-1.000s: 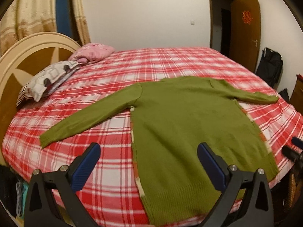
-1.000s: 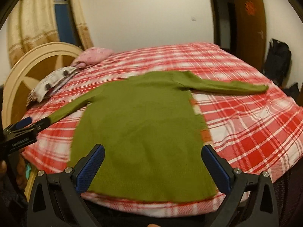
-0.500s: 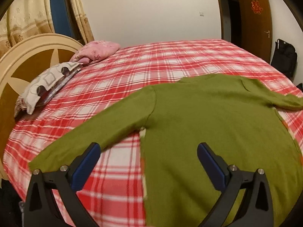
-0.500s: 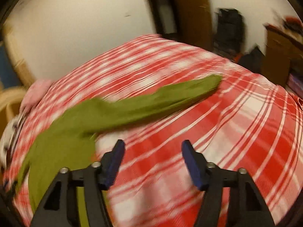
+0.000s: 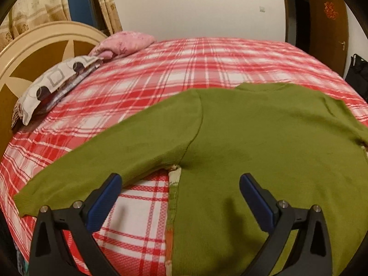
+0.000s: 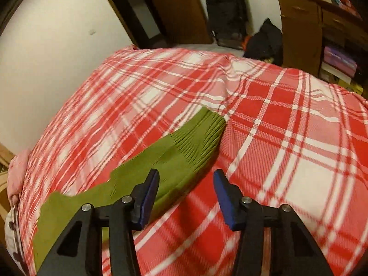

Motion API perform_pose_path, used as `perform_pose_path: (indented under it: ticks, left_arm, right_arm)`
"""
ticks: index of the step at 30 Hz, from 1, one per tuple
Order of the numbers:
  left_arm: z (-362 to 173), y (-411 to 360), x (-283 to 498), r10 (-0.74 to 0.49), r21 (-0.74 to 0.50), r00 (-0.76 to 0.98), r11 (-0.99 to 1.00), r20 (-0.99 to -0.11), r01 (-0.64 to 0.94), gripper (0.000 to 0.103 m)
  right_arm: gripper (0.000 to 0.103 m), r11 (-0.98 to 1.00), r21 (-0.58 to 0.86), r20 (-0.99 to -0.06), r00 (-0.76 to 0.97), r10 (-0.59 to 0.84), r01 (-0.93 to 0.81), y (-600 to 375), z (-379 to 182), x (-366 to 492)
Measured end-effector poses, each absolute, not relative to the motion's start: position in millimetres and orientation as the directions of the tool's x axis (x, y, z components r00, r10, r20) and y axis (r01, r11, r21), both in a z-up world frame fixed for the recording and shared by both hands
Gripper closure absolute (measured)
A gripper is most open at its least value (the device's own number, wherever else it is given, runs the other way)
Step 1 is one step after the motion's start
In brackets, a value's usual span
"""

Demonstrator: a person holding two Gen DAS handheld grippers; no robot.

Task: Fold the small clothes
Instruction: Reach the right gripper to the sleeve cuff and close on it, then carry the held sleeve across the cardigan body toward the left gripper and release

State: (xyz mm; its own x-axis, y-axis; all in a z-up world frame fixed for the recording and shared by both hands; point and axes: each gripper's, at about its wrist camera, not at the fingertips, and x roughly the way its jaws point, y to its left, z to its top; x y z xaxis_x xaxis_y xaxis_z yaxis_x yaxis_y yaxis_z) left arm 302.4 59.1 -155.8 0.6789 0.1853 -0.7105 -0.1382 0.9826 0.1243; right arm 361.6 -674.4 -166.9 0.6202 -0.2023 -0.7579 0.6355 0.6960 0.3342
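Left wrist view: left hand-held gripper (image 5: 179, 191) jaws wide apart, empty, over the armpit of the green sweater (image 5: 264, 142) spread flat on the bed (image 5: 207, 64); left sleeve (image 5: 110, 151) runs ahead and left, cuff by the left finger

Right wrist view: right hand-held gripper (image 6: 186, 191) jaws closing, nothing between them yet; right sleeve (image 6: 174, 151) lies just ahead-left, long axis slanting up-right, cuff (image 6: 207, 131) beyond the tips. Right one nearer this cuff

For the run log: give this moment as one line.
task: fold sweater | left gripper: open over armpit | right gripper: closing, empty, near sleeve cuff | bed
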Motion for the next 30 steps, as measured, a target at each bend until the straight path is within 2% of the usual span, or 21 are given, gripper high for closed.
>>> perform_pose_path:
  ticks: [2,5,9,10,16,21,30]
  left_arm:
    - [-161,60,307,0.191,0.129,0.668,0.982,-0.719,-0.141,0.000]
    - [-165,61,309,0.188,0.123,0.659,0.982,-0.728,-0.144,0.000]
    - [-165,58,309,0.179,0.121,0.665,0.984,-0.725,-0.133,0.000]
    - [-165,58,309,0.176,0.120,0.665,0.984,-0.726,-0.129,0.000]
    - [-162,61,306,0.125,0.077,0.668,0.992,-0.734,-0.101,0.000]
    - [-157,62,301,0.082,0.036,0.678,0.996,-0.730,-0.081,0.000]
    - [-142,65,289,-0.002,-0.046,0.712,0.998,-0.702,-0.042,0.000]
  right_arm:
    - [0.056,0.680,0.331,-0.774,0.600,-0.201,0.654,-684,-175,368]
    - [0.066,0.664,0.333,-0.784,0.588,-0.199,0.669,-694,-184,372]
    - [0.090,0.655,0.338,-0.786,0.585,-0.199,0.676,-704,-191,378]
    - [0.092,0.655,0.338,-0.787,0.585,-0.197,0.676,-706,-192,379]
    - [0.095,0.720,0.311,-0.748,0.627,-0.218,0.620,-689,-172,387]
    - [0.095,0.832,0.264,-0.678,0.707,-0.201,0.489,-630,-130,393]
    - [0.095,0.986,0.130,-0.569,0.822,-0.015,0.108,-455,-66,402]
